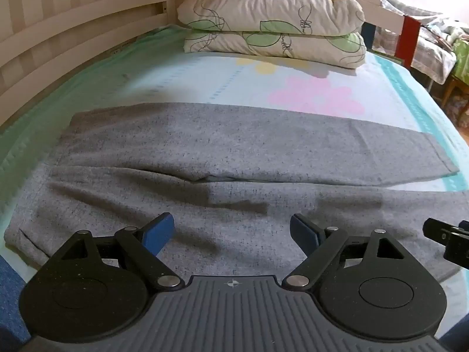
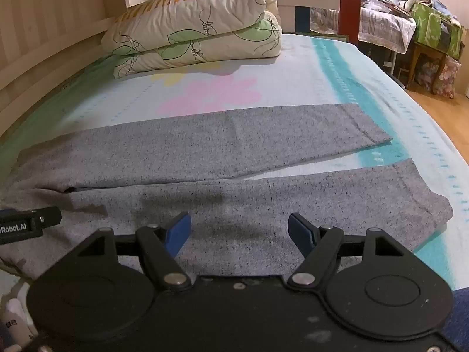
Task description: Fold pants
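Pants (image 1: 234,152) lie flat on the bed (image 1: 337,88), long axis crosswise before me, waistband nearer my left hand-held gripper (image 1: 231,231), cuffs nearer my right hand-held gripper (image 2: 239,230), both gaping empty above the near leg.

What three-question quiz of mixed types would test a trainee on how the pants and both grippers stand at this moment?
1. True or false: the left gripper is shut on the grey pants.
2. Which end of the pants do their two legs reach in the right wrist view? A) left B) right C) toward the folded quilt
3. Fill in: the pants lie spread flat on the ____.

Key:
1. False. Its jaws stand open above the fabric, as do those of the right gripper.
2. B. The cuffs end at the right, with a strip of bed sheet between them.
3. Bed.
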